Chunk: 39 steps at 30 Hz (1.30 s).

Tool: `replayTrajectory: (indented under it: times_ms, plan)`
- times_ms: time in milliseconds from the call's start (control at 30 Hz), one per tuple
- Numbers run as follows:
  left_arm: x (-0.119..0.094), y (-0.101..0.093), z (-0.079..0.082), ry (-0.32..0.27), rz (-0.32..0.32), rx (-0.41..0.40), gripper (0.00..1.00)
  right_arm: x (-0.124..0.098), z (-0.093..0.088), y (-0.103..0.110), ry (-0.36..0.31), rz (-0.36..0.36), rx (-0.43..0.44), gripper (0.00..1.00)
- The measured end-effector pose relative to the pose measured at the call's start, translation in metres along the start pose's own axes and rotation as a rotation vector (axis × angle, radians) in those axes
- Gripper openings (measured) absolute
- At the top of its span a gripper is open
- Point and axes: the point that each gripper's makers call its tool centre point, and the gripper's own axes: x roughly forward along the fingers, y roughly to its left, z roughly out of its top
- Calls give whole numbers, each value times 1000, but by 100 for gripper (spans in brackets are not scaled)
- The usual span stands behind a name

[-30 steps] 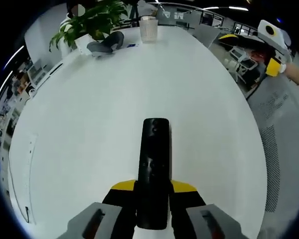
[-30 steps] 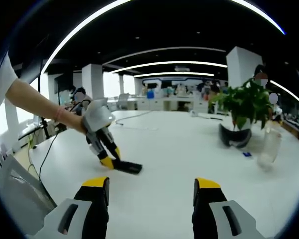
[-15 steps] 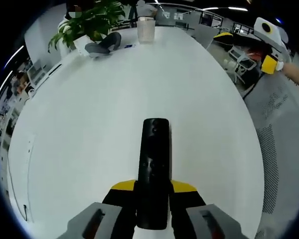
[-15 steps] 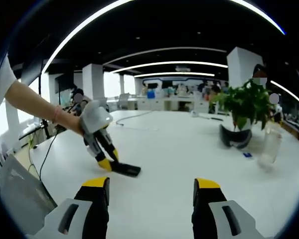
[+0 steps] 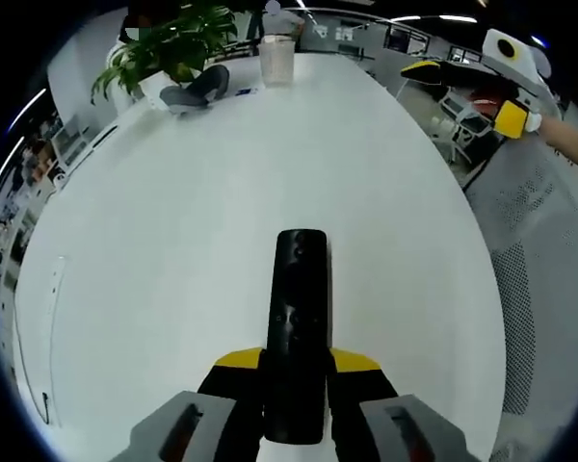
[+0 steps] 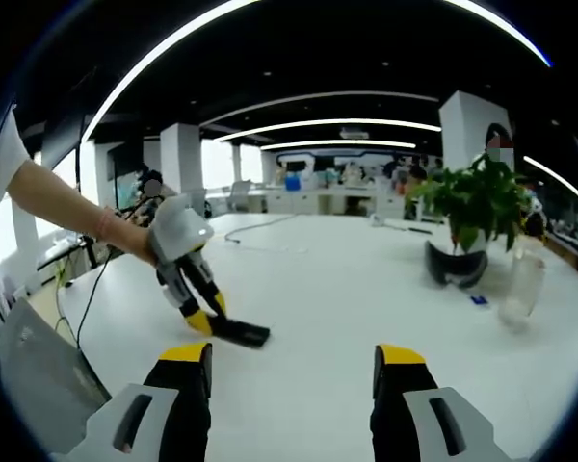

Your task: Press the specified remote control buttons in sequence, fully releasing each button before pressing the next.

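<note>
Black remote flat on white table, rear end clamped betw. left tool jaws, nose toward 12. Right tool jaws spread wide, nothing betw. them. Plant and clear cup far off at 11–12.

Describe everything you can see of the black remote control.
The remote control is a long, slim black bar with a glossy, plastic-looking face; its buttons are too dark to make out. It lies flat on the white table, its near end clamped between the yellow-tipped jaws of the left gripper, its far end pointing away.
</note>
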Motion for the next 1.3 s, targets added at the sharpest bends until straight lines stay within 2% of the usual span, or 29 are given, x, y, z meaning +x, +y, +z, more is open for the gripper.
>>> replayTrajectory:
  times_ms: [1300]
  plan:
    - [-2, -41, -3, -35, -25, -13, 24, 1, -2, 2, 10, 14, -8, 65]
